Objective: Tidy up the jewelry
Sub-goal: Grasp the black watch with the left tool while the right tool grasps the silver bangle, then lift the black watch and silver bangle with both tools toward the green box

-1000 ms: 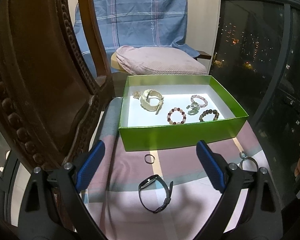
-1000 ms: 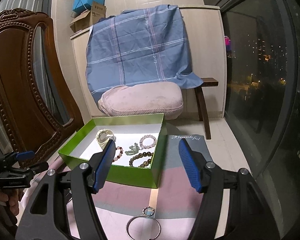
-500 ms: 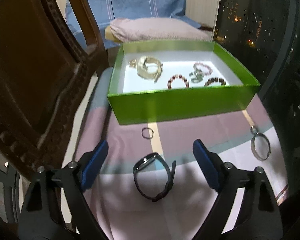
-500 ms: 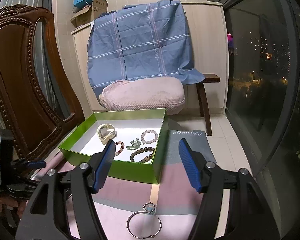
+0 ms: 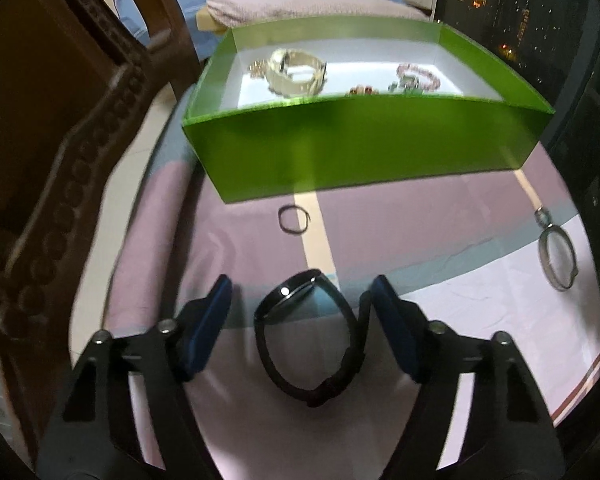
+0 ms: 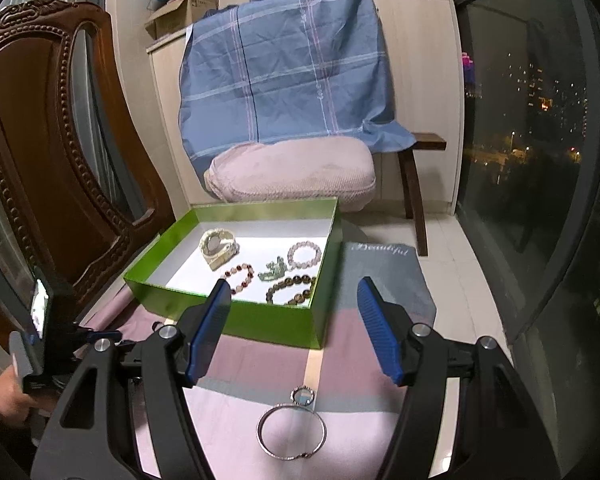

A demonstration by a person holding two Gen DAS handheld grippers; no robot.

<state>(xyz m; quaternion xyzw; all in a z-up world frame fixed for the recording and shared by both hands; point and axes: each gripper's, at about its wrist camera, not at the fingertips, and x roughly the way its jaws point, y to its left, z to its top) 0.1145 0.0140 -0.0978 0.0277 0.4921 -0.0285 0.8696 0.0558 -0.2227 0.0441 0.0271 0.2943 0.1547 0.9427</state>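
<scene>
1. The left gripper (image 5: 302, 308) has dropped low and forward since a second ago, and the black watch (image 5: 310, 336), which lay ahead of its tips, now sits between the two blue pads.
2. Its jaws stand wide apart, one pad (image 5: 208, 324) on each side of the watch; the right-hand pad looks close to the strap, but contact is not clear. Nothing is gripped.
3. The watch lies on its side on the pink and white striped cloth (image 5: 480, 344), face tilted up toward the left.
4. Just ahead, a small dark ring (image 5: 295, 220) lies on the cloth near the front wall of the green box (image 5: 360, 152).
5. Inside the box: a cream bracelet (image 6: 219, 247), a red-and-white bead bracelet (image 6: 238, 276), a pale pink bead bracelet (image 6: 305, 254), a dark brown bead bracelet (image 6: 290, 290) and a small green piece (image 6: 274, 272).
6. The right gripper (image 6: 294, 336) hovers above the cloth, hardly shifted, jaws wide open and empty.
7. Below its tips a silver bangle (image 6: 292, 432) lies flat, a small round ring (image 6: 303, 396) touching its far edge.
8. A carved wooden chair (image 6: 52, 140) stands at the left; a pink cushion (image 6: 292, 174) lies behind the box.
</scene>
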